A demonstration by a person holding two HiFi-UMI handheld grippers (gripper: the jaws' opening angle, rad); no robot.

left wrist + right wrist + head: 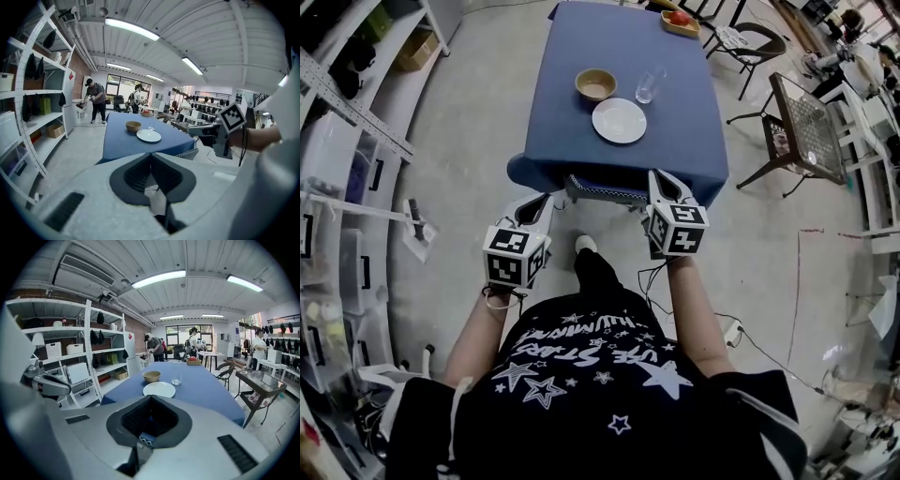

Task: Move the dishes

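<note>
On the blue-clothed table [553, 94] stand a wooden bowl [595, 84], a clear glass [646, 86] and a white plate [619, 120] nearest me. Both grippers hang short of the table's near edge, well apart from the dishes. My left gripper [549, 199] is shut and holds nothing; its view shows the bowl [133, 125], the plate [149, 136] and the glass [151, 128] far ahead. My right gripper [660, 180] is shut and holds nothing too, with the plate [159, 389], bowl [151, 376] and glass [176, 374] beyond its tips.
A basket with red fruit [680, 21] sits at the table's far end. A patterned rack [602, 191] hangs at the near edge between the grippers. White shelving [347, 187] lines the left. A chair [750, 45] and a glass-topped side table [806, 127] stand at the right. People stand far back.
</note>
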